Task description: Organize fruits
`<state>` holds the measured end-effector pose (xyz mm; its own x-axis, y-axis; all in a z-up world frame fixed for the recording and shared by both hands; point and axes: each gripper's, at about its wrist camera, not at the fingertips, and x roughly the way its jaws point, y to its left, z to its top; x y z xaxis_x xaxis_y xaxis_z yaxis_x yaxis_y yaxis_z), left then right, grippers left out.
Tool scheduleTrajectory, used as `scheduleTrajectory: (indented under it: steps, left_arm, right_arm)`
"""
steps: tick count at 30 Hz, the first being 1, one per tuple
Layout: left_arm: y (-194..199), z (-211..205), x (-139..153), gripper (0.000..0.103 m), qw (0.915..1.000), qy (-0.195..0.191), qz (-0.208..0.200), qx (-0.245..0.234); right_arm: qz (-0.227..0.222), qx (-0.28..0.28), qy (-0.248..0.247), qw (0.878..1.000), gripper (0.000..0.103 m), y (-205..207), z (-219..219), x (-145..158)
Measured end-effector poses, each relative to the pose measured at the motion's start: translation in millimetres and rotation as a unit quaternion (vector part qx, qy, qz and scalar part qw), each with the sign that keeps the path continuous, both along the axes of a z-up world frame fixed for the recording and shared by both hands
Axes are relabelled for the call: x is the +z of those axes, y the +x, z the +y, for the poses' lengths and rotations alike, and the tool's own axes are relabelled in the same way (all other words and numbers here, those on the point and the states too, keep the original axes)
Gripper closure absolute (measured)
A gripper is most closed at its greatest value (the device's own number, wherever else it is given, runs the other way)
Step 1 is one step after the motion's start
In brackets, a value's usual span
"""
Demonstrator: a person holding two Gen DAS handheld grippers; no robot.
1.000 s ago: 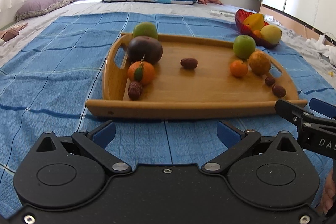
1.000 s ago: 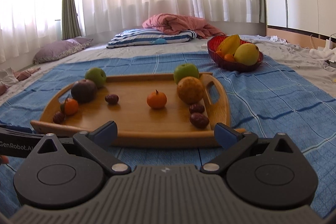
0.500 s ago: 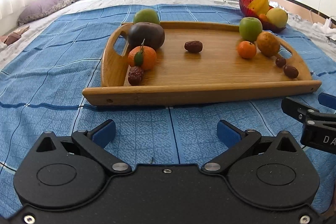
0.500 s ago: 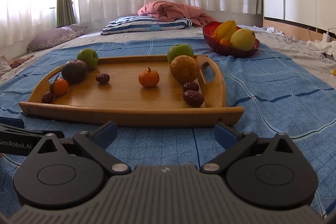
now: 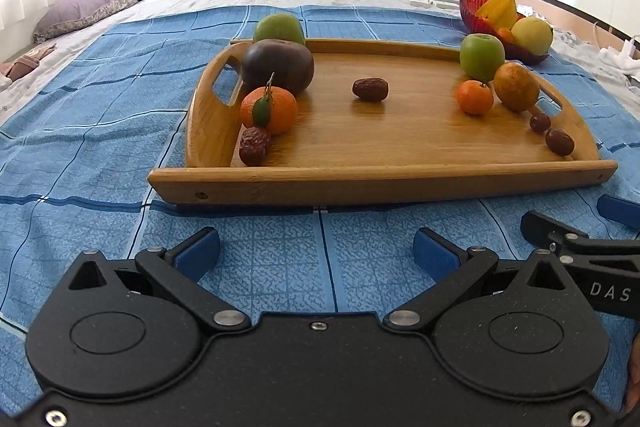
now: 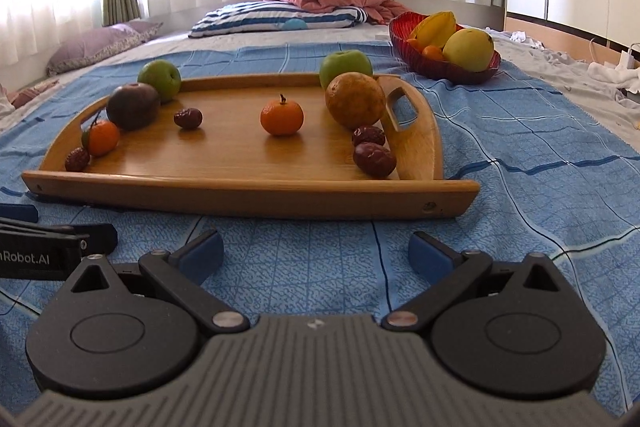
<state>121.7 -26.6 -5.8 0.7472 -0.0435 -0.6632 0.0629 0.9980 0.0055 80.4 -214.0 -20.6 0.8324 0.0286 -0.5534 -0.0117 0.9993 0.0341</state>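
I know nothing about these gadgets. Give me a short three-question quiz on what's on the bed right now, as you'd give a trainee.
1. True or false: the left gripper and the right gripper are both open and hold nothing.
2. How many tangerines lie on the wooden tray?
3. Which fruit sits alone near the tray's middle in the left wrist view: A) green apple, B) red date, C) starfruit?

Key:
1. True. The fingers of each are spread over the blue blanket, short of the tray.
2. Two: one with a leaf and one without.
3. B. The starfruit is in the red bowl.
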Motion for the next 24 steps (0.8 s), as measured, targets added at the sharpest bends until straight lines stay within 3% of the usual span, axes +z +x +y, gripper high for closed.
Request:
scheduleTrajectory:
  steps: [12, 24]
  left_arm:
    - [11.2, 1.0, -3.3, 0.0, 1.0, -0.007, -0.002, 0.001]
    - [10.3, 0.1, -4.3, 0.0, 1.0, -0.006, -0.005, 0.002]
  right_arm:
    - [0.02, -0.002, -0.002, 1.0, 0.0, 13.2, 0.8, -1.0]
    - [0.011, -0.002, -0.008, 1.0, 0.0, 10.2, 2.8, -3.4]
